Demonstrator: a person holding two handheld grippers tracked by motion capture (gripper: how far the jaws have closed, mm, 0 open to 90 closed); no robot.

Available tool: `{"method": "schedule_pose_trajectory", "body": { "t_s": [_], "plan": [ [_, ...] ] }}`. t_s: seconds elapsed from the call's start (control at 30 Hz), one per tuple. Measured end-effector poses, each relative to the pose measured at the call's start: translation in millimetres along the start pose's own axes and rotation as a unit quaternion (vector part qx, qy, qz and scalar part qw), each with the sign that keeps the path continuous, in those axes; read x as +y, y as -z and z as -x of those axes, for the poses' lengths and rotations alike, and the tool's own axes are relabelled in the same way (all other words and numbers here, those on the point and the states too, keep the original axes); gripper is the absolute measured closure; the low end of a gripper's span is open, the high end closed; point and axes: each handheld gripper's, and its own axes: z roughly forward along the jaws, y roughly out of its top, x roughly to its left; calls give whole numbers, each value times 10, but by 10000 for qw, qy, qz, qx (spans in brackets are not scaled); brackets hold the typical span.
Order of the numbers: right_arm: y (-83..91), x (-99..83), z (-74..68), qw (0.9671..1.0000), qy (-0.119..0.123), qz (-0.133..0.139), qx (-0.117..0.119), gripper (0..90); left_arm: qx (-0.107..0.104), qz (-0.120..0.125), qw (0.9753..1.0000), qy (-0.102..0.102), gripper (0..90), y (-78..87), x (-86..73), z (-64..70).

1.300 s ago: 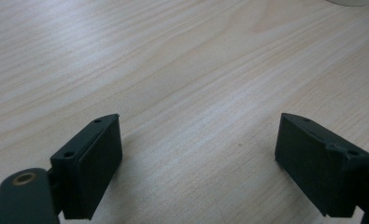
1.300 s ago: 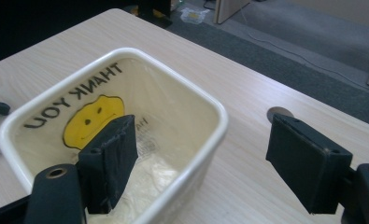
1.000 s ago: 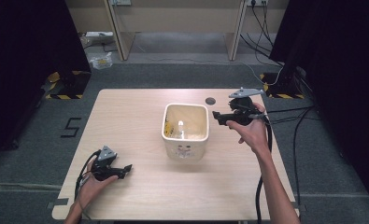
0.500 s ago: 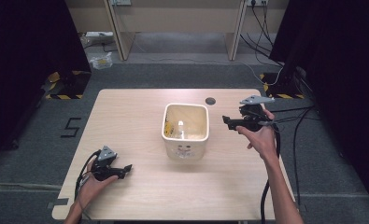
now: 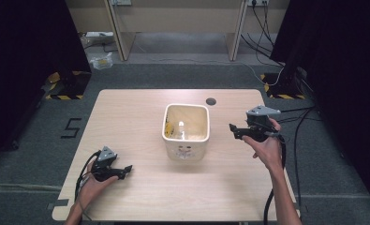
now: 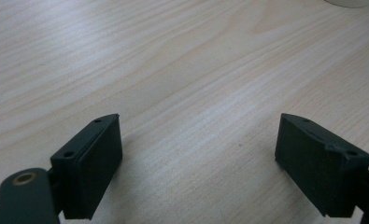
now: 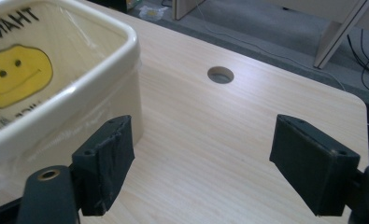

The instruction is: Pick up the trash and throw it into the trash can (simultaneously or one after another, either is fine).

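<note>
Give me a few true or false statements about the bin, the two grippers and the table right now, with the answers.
1. The cream bin stands upright near the middle of the table. True.
2. The right gripper is clamped on the bin's rim. False: its jaws are wide open with bare table between them, and the bin is beside it.
3. The left gripper is open, with nothing between its jaws. True.
4. The bin's inside shows a yellow smiley face. True.
5. The round hole in the table lies on the person's side of the bin. False: it lies beyond the bin, toward the far edge.
</note>
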Motion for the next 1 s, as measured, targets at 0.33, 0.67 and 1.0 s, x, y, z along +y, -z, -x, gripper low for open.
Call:
{"method": "schedule_pose_trajectory", "body": {
  "t_s": [0.33, 0.67, 1.0],
  "plan": [
    [-61, -315, 44, 9999, -46, -124, -65, 183, 15, -2, 10000, -30, 140, -3, 0, 6],
    [-137, -494, -57, 9997, 101, -237, -42, 175, 46, 5, 10000, 11, 144, -2, 0, 10],
    [-222, -595, -151, 9994, -65, -218, 245, 175, 46, 0, 10000, 24, 145, -2, 2, 10]
  ]
}}
